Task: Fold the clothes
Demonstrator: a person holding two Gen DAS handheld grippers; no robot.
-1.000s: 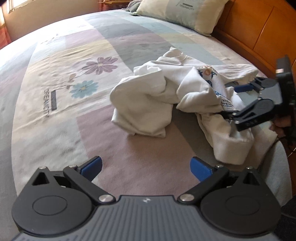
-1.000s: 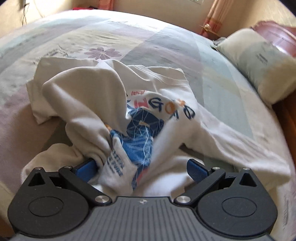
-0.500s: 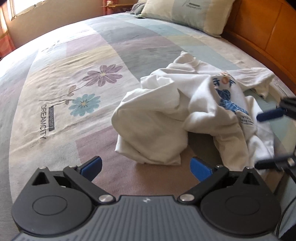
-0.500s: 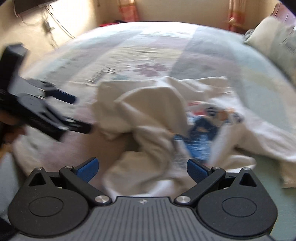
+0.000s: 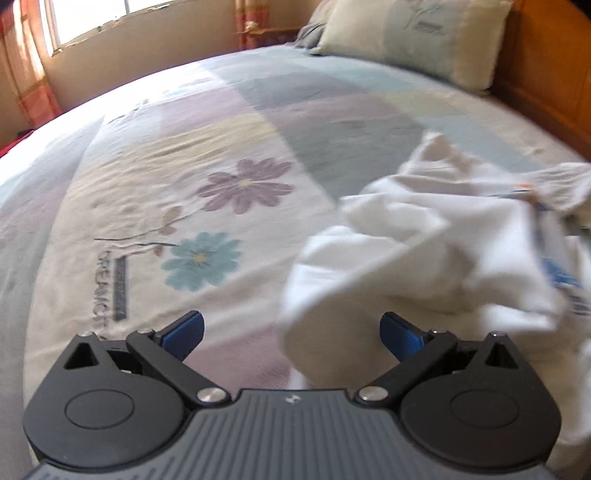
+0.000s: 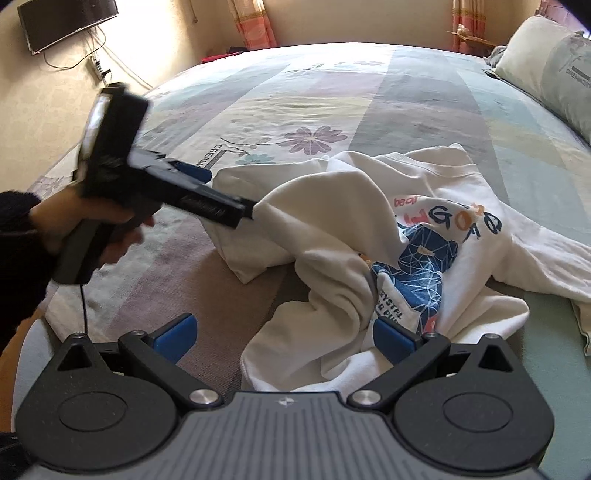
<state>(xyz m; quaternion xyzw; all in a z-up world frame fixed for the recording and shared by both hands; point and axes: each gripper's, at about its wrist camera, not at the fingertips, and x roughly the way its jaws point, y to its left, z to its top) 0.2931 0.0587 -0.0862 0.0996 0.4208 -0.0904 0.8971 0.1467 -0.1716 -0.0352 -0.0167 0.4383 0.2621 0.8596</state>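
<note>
My right gripper (image 6: 282, 338) hovers with jaws spread wide and empty over the near hem of the crumpled white printed T-shirt (image 6: 369, 236), ready to pinch. My left gripper (image 6: 236, 206) also gapes, fabric between its jaws. The shirt lies mid-bed (image 6: 332, 96), toward the pillow (image 6: 554, 70) side.

A crumpled shirt (image 6: 369, 236) is spread on the bed (image 6: 369, 92), right of its middle in the right wrist view. A pillow (image 6: 550, 70) is set at the far right. The left gripper (image 6: 236, 199) is placed at the shirt's left edge, the right gripper (image 6: 282, 338) over its near edge. A television (image 6: 62, 20) is mounted on the far left wall.
</note>
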